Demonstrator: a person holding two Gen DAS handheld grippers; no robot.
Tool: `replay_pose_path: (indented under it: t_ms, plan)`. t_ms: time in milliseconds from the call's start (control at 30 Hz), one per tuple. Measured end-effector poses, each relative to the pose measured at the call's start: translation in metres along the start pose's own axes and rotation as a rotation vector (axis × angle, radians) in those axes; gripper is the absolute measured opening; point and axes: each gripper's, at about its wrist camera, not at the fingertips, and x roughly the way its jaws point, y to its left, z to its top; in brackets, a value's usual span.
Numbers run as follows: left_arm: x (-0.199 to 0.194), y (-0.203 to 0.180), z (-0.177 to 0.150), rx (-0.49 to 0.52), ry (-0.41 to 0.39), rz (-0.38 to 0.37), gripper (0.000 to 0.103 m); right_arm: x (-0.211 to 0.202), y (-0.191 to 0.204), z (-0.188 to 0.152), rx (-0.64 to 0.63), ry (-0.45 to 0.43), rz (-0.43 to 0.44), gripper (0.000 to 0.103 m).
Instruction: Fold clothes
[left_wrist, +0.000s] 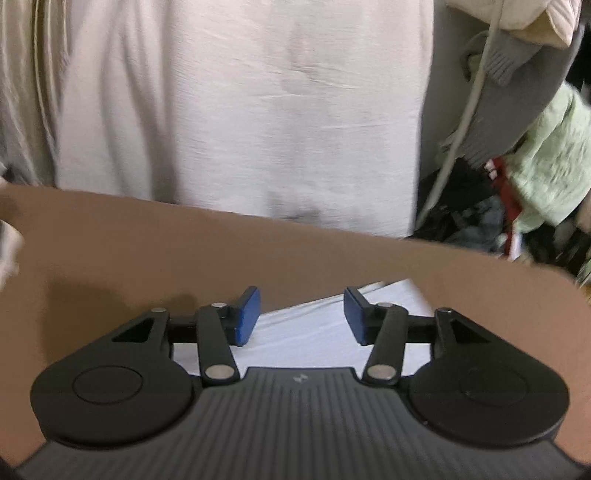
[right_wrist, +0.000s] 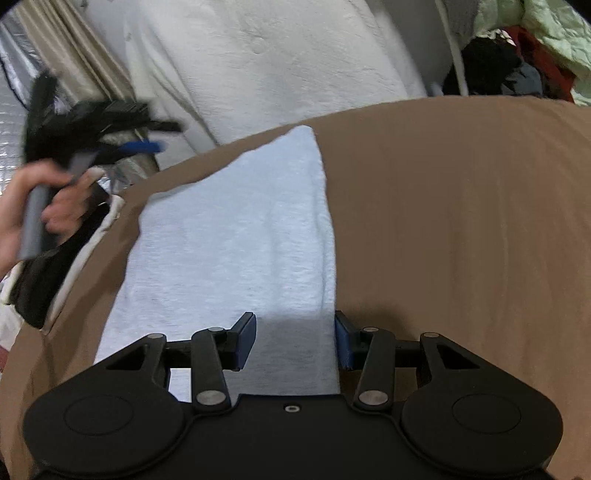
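Note:
A folded white cloth (right_wrist: 236, 236) lies on the brown table (right_wrist: 461, 221). My right gripper (right_wrist: 295, 345) is open and empty, hovering just above the cloth's near right edge. My left gripper (left_wrist: 302, 317) is open and empty above the table, with a corner of the white cloth (left_wrist: 314, 332) showing between and behind its fingers. In the right wrist view the left gripper (right_wrist: 147, 146) appears blurred at the far left, held in a hand beyond the table's left edge.
A white fabric-covered surface (left_wrist: 240, 110) stands behind the table. A pile of clothes, green (left_wrist: 554, 155), grey, red and dark, lies at the back right. Beige curtains (right_wrist: 70, 48) hang at the left. A dark and white item (right_wrist: 48, 280) sits off the table's left edge.

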Motion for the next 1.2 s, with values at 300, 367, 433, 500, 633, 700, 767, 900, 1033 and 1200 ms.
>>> replay_pose_path:
  t_ms: [300,367,433,500,633,700,767,900,1033,1200]
  plan:
    - [-0.022,0.073,-0.031,-0.089,0.036,-0.057,0.058,-0.012,-0.015,0.003,0.037,0.018,-0.072,0.051]
    - [-0.017,0.074,-0.039,-0.102,0.070,-0.107,0.058,-0.014,-0.019,0.003,0.050,0.015,-0.060,0.051]
    - [-0.006,0.072,-0.045,-0.133,0.118,-0.149,0.058,-0.015,-0.022,0.003,0.060,0.012,-0.023,0.024]
    - [0.014,0.070,-0.052,-0.185,0.169,-0.135,0.058,-0.012,-0.023,0.002,0.067,0.001,-0.021,0.015]
    - [0.026,0.059,-0.057,-0.138,0.160,-0.031,0.004,-0.002,-0.022,-0.002,0.053,0.000,-0.038,0.014]
    - [0.016,0.046,-0.048,-0.058,0.120,-0.002,0.004,-0.001,-0.019,-0.003,0.047,-0.002,-0.043,0.012]
    - [0.003,0.039,-0.038,-0.013,0.080,-0.012,0.004,-0.005,-0.016,-0.001,0.026,-0.020,-0.039,0.006]
    - [-0.007,0.051,-0.032,-0.052,0.060,-0.036,0.004,-0.015,-0.011,0.001,-0.017,-0.070,-0.012,0.004]
    - [0.005,0.079,-0.046,-0.132,0.117,0.026,0.005,-0.007,-0.009,-0.002,-0.056,-0.070,-0.025,0.004]
    - [0.006,0.105,-0.070,-0.159,0.118,0.232,0.006,0.002,-0.007,-0.005,-0.064,-0.050,-0.096,0.005]
